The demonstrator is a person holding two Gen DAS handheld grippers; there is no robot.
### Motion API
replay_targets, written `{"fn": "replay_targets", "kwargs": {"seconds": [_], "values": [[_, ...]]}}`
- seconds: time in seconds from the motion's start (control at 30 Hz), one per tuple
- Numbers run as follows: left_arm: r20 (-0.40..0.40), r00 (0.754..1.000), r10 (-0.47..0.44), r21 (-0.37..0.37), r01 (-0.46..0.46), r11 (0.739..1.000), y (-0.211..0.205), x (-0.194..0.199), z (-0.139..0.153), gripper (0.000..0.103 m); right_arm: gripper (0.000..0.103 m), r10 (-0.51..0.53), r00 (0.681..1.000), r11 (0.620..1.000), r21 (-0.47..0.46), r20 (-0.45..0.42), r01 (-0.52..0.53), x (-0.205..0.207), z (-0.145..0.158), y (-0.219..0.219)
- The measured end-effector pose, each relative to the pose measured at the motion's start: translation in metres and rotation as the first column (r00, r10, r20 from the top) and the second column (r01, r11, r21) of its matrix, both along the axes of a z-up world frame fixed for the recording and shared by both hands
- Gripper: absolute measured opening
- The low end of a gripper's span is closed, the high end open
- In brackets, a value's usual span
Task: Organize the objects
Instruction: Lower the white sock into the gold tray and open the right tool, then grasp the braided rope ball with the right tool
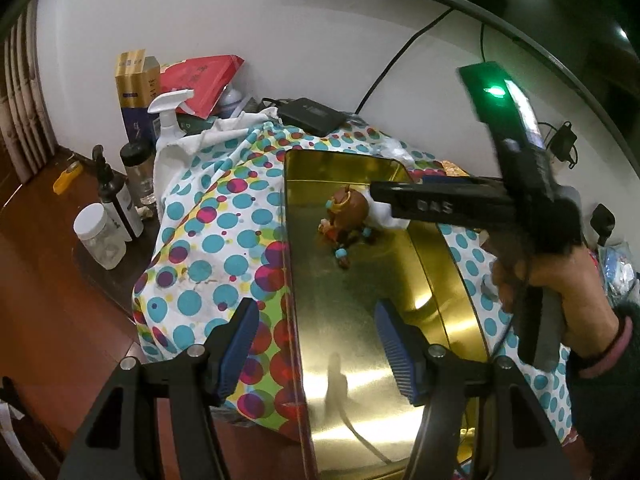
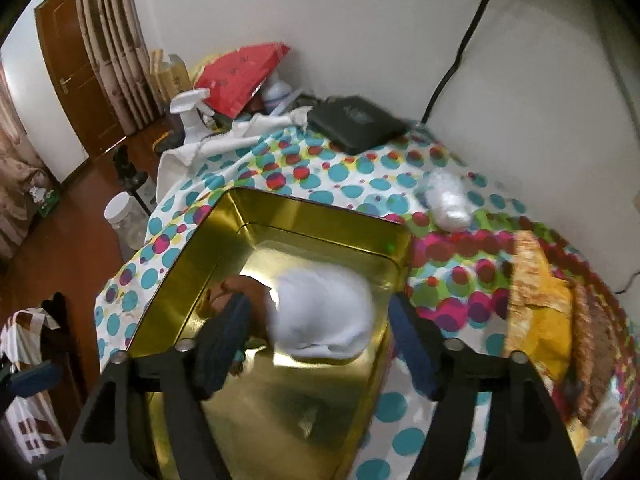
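Observation:
A gold metal tin (image 1: 360, 320) lies open on a polka-dot cloth (image 1: 224, 240). A brown toy figure (image 1: 344, 216) with teal beads lies inside it. My left gripper (image 1: 316, 348) is open and empty over the tin's near left wall. My right gripper (image 2: 320, 344) is open over the tin (image 2: 320, 216); a white soft bundle (image 2: 324, 312) sits between its fingers, blurred, beside the brown figure (image 2: 244, 284). In the left wrist view the right gripper's black finger (image 1: 432, 204) reaches in over the white bundle (image 1: 384, 212).
Bottles and a jar (image 1: 98, 236) stand left of the cloth beside a white spray bottle (image 1: 170, 120), boxes and a red bag (image 1: 200, 76). A black device (image 2: 356, 124) and a plastic-wrapped white item (image 2: 448, 200) lie behind the tin. A yellow patterned item (image 2: 540, 312) lies right.

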State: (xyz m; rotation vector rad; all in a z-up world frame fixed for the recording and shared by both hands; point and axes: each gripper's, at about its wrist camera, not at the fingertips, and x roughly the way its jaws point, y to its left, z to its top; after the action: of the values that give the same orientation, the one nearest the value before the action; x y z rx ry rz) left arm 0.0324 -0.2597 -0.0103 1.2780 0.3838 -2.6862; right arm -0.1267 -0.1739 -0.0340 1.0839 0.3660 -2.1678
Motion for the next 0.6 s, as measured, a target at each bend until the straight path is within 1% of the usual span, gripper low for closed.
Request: {"fn": "replay_targets", "kwargs": {"seconds": [0.03,0.1,0.17,0.3,0.4,0.53,0.6], "values": [[-0.002,1.000,-0.007,-0.001,0.007,1.000,0.003,0.000,0.001,0.062,0.075,-0.002,1.000,1.000,-0.009,-0.009,0.002,0.005,0.004,0.008],[0.002,1.000,-0.010,-0.004,0.010,1.000,0.010,-0.002,0.002,0.062,0.076,-0.022,1.000,0.999,-0.029,-0.014,0.022,0.013,0.011,0.026],[-0.013,0.999,-0.031,0.003,0.031,1.000,0.021,-0.001,0.006,0.062,0.076,-0.046,0.999,0.998,-0.054,-0.027,0.044,0.024,0.018,0.052],[-0.023,0.996,-0.088,-0.010,0.088,0.996,0.052,-0.003,0.011,0.062,0.079,-0.128,0.990,0.990,-0.070,-0.063,0.124,0.047,0.027,0.119],[-0.019,0.990,-0.140,0.002,0.140,0.990,0.078,-0.008,0.011,0.062,0.079,-0.194,0.980,0.979,-0.066,-0.049,0.191,0.061,0.022,0.173],[-0.010,0.978,-0.207,-0.009,0.207,0.978,0.117,-0.014,0.009,0.062,0.079,-0.278,0.959,0.960,-0.025,-0.049,0.277,0.075,0.010,0.237],[0.000,0.971,-0.237,-0.011,0.237,0.971,0.137,-0.018,0.006,0.062,0.079,-0.312,0.949,0.950,-0.021,-0.042,0.311,0.079,0.004,0.262]]}}
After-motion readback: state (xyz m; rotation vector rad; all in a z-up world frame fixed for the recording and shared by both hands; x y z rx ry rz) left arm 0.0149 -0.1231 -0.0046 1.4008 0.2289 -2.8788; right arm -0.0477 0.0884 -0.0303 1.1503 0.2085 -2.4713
